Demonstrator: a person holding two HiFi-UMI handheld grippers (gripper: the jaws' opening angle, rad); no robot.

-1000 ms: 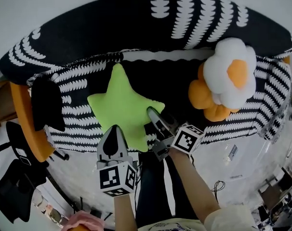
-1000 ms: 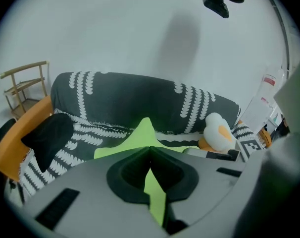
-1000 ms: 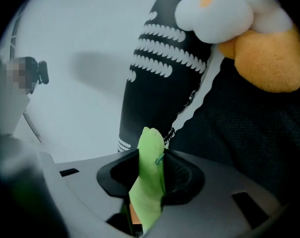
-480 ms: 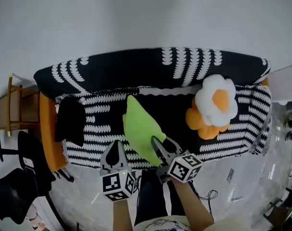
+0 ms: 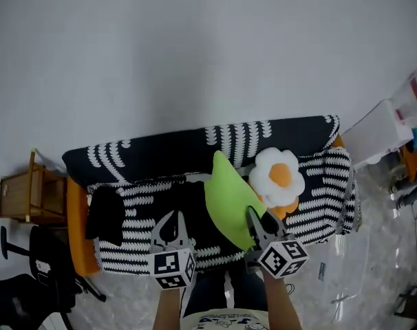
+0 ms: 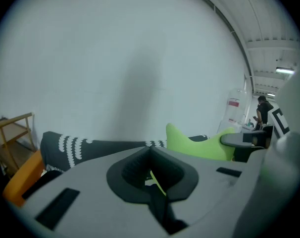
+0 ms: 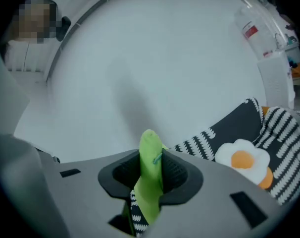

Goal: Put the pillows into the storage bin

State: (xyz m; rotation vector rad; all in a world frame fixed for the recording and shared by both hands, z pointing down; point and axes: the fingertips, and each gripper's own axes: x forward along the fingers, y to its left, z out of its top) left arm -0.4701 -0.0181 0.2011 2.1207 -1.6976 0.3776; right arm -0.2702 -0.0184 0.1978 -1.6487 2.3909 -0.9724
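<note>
right gripper point(image 5: 255, 220) has the green star pillow point(image 5: 229, 194) by one of its points. in the right gripper view the jaws are pinched in on a fold of green, with a tip and a small tag poking up above them. left gripper point(image 5: 171, 227) is closed, nothing in it, hovering just beside over the front edge of the striped sofa point(image 5: 146, 163).

the pillow is up off the seat, hanging in the air in front of the sofa back. the white and orange flower pillow point(image 5: 281, 176) sits just behind it to the right, on the cushions.

from the head view the star is seen nearly edge-on, a tall narrow sliver. its long axis runs from the pinched point near the person up and away toward the sofa back. the free tip points up and a touch left, and the flat faces turn left and right.

now the carry. it's a one-corner grip on soft stuffing, so my read is the pillow will swing and sag. best to move smoothly with the grip firm, and bring the empty left gripper under the body if it droops. i can't pick out the storage bin for sure; there's clear clutter on the floor to the right, so that's the likely way to turn.
</note>
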